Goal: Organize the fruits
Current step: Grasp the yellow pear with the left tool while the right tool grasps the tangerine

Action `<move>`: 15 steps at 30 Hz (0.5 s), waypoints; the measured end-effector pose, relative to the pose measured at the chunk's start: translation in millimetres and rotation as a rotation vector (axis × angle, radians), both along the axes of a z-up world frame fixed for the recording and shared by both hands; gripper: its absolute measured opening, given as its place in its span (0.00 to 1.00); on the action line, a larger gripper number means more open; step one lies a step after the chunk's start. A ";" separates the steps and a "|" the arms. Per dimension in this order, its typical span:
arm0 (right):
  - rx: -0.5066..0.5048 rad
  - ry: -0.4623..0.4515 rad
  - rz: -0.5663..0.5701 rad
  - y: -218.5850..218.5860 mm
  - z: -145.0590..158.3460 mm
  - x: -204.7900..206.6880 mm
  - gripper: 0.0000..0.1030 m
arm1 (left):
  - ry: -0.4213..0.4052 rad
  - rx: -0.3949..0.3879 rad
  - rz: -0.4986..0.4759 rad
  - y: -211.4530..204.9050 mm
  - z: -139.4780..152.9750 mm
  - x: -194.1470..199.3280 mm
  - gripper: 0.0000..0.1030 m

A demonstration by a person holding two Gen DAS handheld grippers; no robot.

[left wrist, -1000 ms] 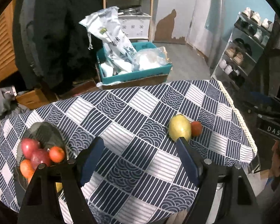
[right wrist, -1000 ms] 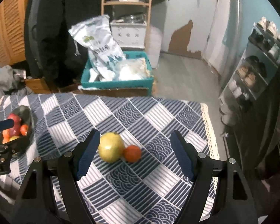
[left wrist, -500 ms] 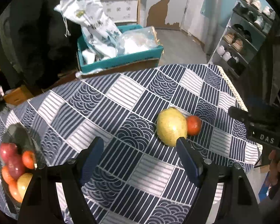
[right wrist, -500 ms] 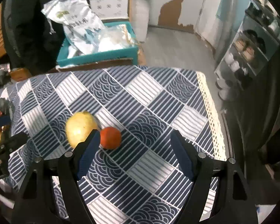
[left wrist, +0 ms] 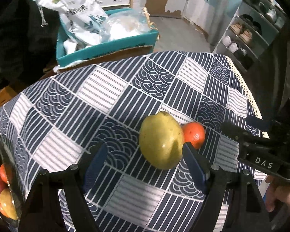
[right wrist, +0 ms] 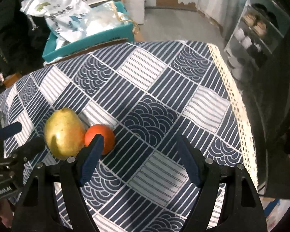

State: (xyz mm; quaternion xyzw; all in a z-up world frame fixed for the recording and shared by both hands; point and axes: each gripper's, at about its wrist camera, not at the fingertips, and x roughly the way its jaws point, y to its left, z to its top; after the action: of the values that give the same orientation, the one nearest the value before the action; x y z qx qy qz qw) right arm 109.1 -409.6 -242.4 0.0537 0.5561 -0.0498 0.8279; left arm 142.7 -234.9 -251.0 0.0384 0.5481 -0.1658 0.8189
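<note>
Orange fruit half behind pear

dim indoor light, cool and flat, from overhead. soft shadows under the pear and the orange on the patterned tablecloth. small glare spot on the pear's skin. strong fisheye bending, black vignette in the corners. right wrist view slightly blurred, shoe rack smeared.
</note>
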 end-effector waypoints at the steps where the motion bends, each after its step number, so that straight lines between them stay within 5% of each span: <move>1: 0.002 0.003 -0.007 -2.1 -1.9 0.5 0.75 | 0.007 -0.003 0.000 -2.0 -3.4 1.5 0.79; 15: 0.000 0.037 -0.029 -13.6 -17.3 0.2 0.75 | 0.084 -0.077 -0.018 -16.9 -39.4 23.1 0.80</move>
State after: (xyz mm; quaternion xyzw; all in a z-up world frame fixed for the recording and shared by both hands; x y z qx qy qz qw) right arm 109.3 -423.3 -259.7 0.0608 0.5703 -0.0626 0.8168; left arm 165.7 -251.7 -290.4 0.0049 0.5748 -0.1956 0.7946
